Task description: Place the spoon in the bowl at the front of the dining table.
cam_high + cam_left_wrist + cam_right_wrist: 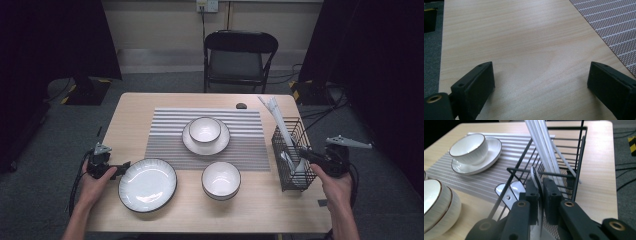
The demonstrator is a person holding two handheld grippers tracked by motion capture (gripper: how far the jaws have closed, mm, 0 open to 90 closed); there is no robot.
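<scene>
A black wire basket (pixel 280 172) stands at the table's right edge and holds long white sticks (pixel 276 116) and white spoons. My right gripper (pixel 303 153) reaches into it from the right. In the right gripper view the right gripper (pixel 541 188) is shut on the thin upright edge of a white spoon (pixel 535 176) inside the basket (pixel 579 152), in front of the sticks (pixel 541 142). My left gripper (pixel 125 165) rests at the front left, beside a large white plate (pixel 147 184). In the left gripper view the left gripper (pixel 541 75) stands open over bare wood.
A striped placemat (pixel 170 135) carries a bowl (pixel 204 129) on a small plate (pixel 221 143). Two stacked bowls (pixel 221 180) sit in front of it. A small dark object (pixel 241 105) lies at the far edge. A black folding chair (pixel 240 55) stands behind the table.
</scene>
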